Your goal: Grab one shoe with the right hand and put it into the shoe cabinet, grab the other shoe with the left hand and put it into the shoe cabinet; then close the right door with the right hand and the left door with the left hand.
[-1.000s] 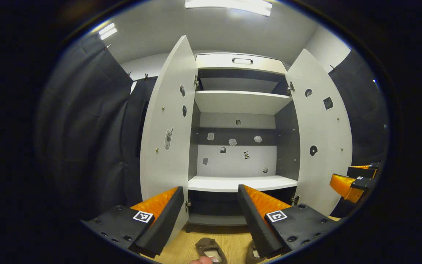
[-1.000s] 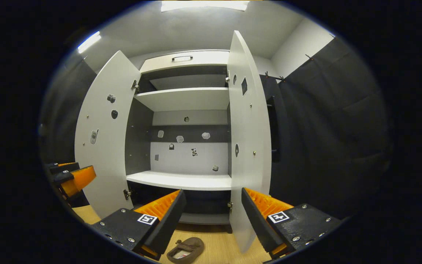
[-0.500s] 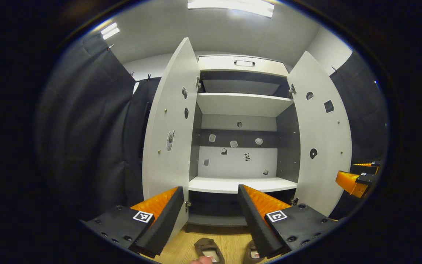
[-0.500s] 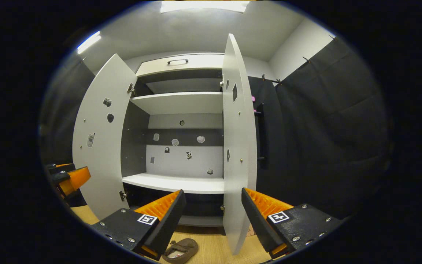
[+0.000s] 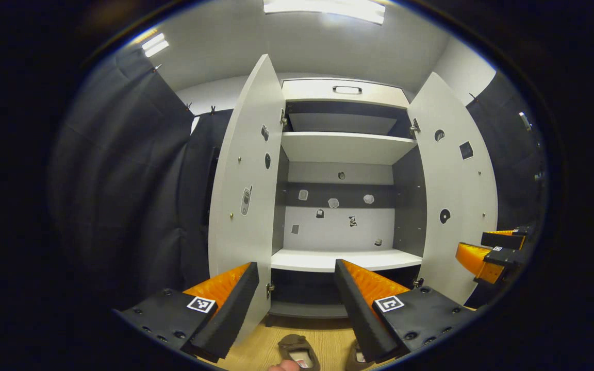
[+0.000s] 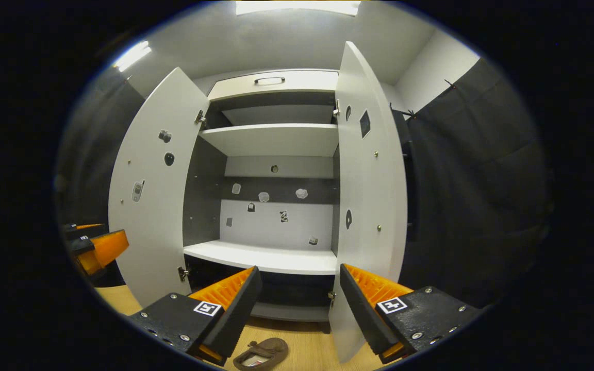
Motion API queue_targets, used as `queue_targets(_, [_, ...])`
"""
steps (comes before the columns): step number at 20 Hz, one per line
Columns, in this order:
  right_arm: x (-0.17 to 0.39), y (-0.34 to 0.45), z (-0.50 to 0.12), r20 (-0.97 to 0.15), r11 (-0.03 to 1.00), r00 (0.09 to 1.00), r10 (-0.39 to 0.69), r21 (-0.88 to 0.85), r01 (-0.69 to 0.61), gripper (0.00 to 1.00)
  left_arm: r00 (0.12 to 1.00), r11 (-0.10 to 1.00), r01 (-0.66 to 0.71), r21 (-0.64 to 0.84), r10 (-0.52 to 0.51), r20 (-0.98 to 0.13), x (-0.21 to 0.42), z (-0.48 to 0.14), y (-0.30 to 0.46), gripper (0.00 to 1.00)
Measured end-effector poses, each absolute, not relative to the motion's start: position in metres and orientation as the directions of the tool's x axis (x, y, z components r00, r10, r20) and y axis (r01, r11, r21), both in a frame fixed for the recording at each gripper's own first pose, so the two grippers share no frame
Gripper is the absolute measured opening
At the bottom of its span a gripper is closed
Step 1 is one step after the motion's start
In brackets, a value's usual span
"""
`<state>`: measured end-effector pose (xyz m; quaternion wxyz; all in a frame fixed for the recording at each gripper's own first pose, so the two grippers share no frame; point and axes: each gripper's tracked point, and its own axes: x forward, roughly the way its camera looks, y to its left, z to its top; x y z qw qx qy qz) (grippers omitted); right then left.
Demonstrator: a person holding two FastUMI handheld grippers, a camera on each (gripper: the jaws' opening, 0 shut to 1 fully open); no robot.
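A white shoe cabinet stands with both doors open, the left door and the right door swung outward. Two brown shoes lie on the wooden floor before it: one shoe and a second shoe partly behind my left gripper's finger. My left gripper hangs open above them, nothing between its fingers. In the right gripper view one brown shoe lies low between the fingers of my right gripper, which is open and empty. The right door stands just ahead of it.
A white shelf crosses the cabinet at mid height, with a dark bottom compartment under it. The right gripper shows at the far right of the left gripper view, the left gripper at the far left of the right one. A fingertip shows at the bottom edge.
The right gripper view has swung, so the cabinet sits farther right than half a second ago. The left gripper view shifted slightly. Both grippers stay open and the shoes have not moved.
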<state>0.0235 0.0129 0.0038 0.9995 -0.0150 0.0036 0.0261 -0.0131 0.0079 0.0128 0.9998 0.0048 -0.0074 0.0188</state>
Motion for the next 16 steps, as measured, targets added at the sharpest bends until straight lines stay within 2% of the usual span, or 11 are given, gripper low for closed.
queue_targets(4, [0.044,0.035,-0.053,-0.112,0.995,0.99,0.086,-0.046,-0.092,0.94,0.999,0.999,-0.044,0.013,0.044,0.017,-0.015,0.013,0.01,0.96])
queue_targets(7, [0.056,0.046,-0.124,-0.238,0.991,0.966,0.099,-0.064,-0.118,0.94,0.999,0.999,-0.043,0.01,0.043,0.013,-0.017,0.012,0.01,0.96])
queue_targets(12, [0.046,0.062,-0.248,-0.476,0.985,0.872,0.115,-0.056,-0.161,0.94,0.999,0.999,-0.042,0.009,0.042,0.007,-0.018,0.01,0.011,0.96])
queue_targets(16, [0.026,0.067,-0.311,-0.606,0.983,0.789,0.102,-0.059,-0.172,0.95,0.999,0.999,-0.049,0.006,0.049,-0.002,-0.018,0.007,0.015,0.96])
